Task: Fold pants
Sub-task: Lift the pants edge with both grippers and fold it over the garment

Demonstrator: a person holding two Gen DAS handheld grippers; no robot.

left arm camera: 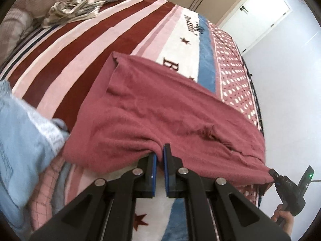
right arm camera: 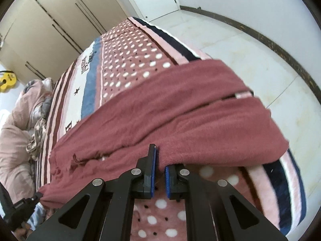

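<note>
Dark pink pants (left arm camera: 160, 108) lie stretched across the striped bed blanket (left arm camera: 66, 60). My left gripper (left arm camera: 159, 152) is shut on their near edge, with cloth pinched between the blue pads. My right gripper (right arm camera: 160, 160) is shut on the near edge further along, by the legs (right arm camera: 200, 116), which hang toward the bed's side. The right gripper also shows in the left wrist view (left arm camera: 273, 173), at the pants' right corner. The left gripper shows in the right wrist view (right arm camera: 38, 196), at the pants' left corner. The held edge is lifted a little off the blanket.
A light blue garment (left arm camera: 22, 140) lies at the left near the pants. A crumpled beige cloth (left arm camera: 74, 10) and pink pillows (right arm camera: 18, 136) sit at the bed's head. Wardrobe doors (right arm camera: 52, 20), a white door (left arm camera: 258, 14) and a tiled floor (right arm camera: 250, 46) surround the bed.
</note>
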